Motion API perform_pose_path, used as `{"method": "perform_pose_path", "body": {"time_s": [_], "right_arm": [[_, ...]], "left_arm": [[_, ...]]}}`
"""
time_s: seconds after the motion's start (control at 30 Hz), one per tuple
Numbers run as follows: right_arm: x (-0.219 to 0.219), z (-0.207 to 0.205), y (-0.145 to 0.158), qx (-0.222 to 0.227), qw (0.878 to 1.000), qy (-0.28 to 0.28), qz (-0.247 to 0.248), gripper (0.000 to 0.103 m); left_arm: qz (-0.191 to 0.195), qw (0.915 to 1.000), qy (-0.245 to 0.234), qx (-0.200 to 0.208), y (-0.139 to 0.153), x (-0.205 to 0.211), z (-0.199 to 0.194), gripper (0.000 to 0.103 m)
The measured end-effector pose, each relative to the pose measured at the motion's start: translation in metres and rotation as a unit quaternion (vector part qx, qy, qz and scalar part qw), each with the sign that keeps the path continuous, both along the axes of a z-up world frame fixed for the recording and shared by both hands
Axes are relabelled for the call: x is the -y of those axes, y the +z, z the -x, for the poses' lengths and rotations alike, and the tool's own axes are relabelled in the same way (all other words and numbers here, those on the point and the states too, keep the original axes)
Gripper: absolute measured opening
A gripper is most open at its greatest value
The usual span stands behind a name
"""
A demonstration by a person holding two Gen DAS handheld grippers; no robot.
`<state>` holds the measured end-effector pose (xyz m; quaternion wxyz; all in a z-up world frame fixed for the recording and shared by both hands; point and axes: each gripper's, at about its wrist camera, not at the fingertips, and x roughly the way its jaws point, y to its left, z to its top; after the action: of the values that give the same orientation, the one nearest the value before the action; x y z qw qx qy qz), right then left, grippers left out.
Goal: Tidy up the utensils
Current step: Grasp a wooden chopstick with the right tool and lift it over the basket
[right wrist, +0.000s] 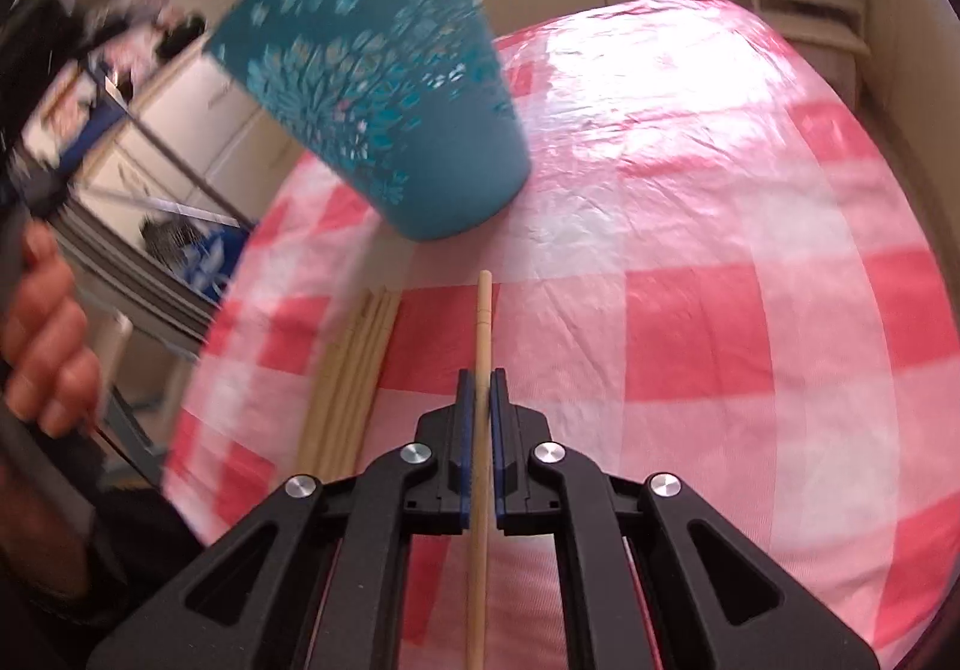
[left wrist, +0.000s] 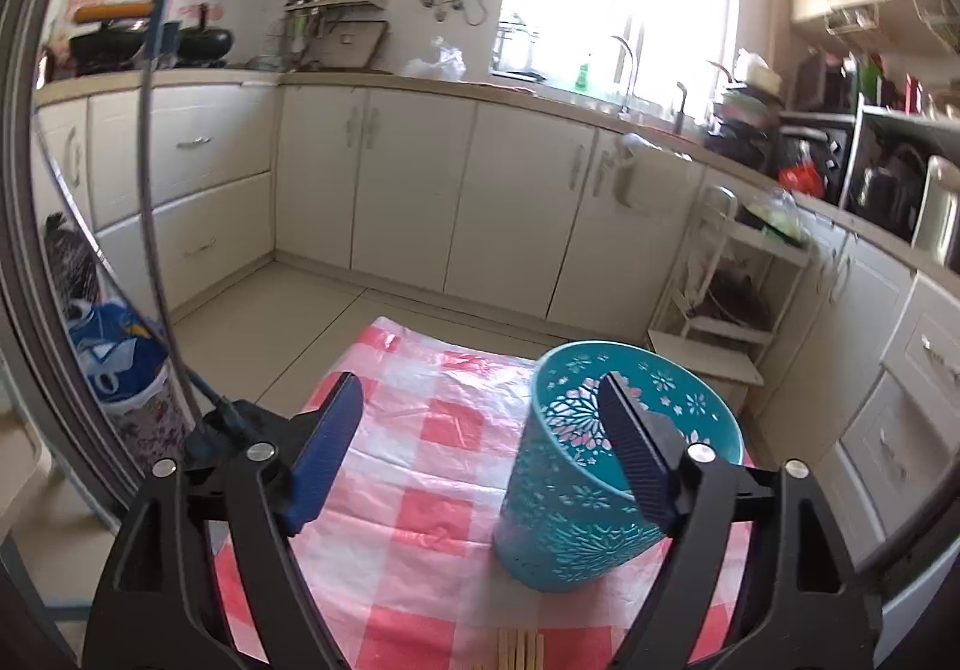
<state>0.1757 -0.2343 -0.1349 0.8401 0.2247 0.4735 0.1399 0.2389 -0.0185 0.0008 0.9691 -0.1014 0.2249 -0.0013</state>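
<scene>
Item: a teal plastic utensil holder with cut-out flower patterns (left wrist: 600, 466), tall and cup-shaped, is standing on the red-and-white checked plastic tablecloth (left wrist: 420, 490), appearing tilted in both views. Its interior is showing nothing that can be made out.

Item: the left gripper (left wrist: 480, 454), black-framed with blue pads, is hanging with its fingers wide apart and nothing pressed between them; its right finger (left wrist: 636, 460) is overlapping the holder's rim in the left wrist view, and whether it is touching cannot be told.

Item: the right gripper (right wrist: 478, 388) is pinching its fingers together on a single pale wooden chopstick (right wrist: 483, 322), which is running lengthwise between the pads with its tip pointing toward the holder's base and stopping short of it.

Item: a bundle of matching wooden chopsticks (right wrist: 354, 370) is lying flat on the cloth, just left of the held one.

Item: a person's hand (right wrist: 45, 346) is showing at the left edge of the right wrist view.
</scene>
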Motion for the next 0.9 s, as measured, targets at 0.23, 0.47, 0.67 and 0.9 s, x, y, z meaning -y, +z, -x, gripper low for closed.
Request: {"method": "perform_pose_path", "body": {"time_s": [0.23, 0.47, 0.67, 0.9], "right_arm": [[0.031, 0.013, 0.045, 0.038, 0.986, -0.029, -0.158, 0.006], [0.025, -0.001, 0.161, 0.216, 0.968, -0.065, -0.107, 0.006], [-0.019, -0.025, 0.231, 0.440, 0.871, -0.210, 0.053, 0.006], [-0.049, -0.103, 0.182, 0.402, 0.876, -0.229, 0.136, 0.006]], "left_arm": [[0.060, 0.9969, 0.025, -0.044, -0.006, -0.036, -0.010, 0.079], [0.081, 0.9956, 0.035, -0.032, 0.005, -0.047, -0.008, 0.081], [0.071, 0.9963, 0.047, -0.017, 0.009, -0.046, -0.003, 0.081], [0.058, 0.9971, 0.049, -0.007, 0.017, -0.047, -0.001, 0.082]]}}
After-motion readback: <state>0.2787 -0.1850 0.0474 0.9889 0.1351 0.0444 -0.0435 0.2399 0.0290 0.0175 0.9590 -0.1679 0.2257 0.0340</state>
